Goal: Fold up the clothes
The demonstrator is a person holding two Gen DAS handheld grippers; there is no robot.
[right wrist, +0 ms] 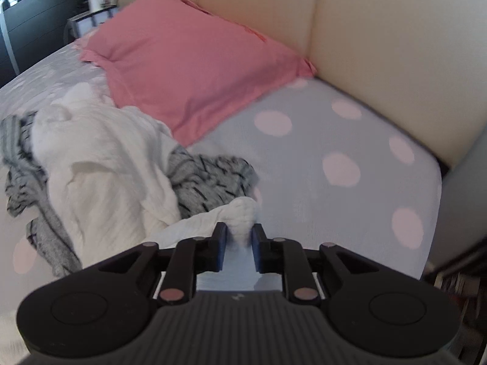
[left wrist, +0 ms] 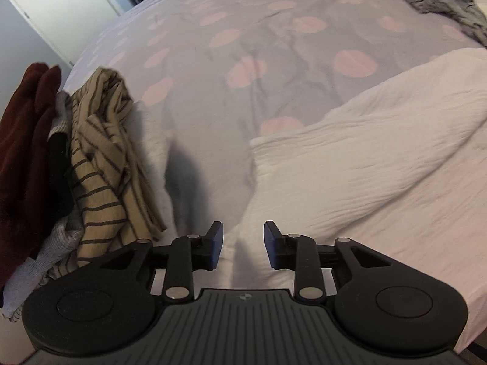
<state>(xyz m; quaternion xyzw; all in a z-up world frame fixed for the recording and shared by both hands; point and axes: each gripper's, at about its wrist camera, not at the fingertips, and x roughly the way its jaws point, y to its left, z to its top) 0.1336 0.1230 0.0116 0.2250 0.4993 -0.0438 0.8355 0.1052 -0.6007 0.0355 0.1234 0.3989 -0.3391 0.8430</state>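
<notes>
White garment (right wrist: 109, 164) corner between right claw (right wrist: 239, 248) pads, spread leftward.

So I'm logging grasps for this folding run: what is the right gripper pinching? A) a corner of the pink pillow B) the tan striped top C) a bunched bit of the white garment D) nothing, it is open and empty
C: in the right wrist view the right gripper has its blue pads closed on a bunched bit of the white garment, well short of the pink pillow.
</notes>
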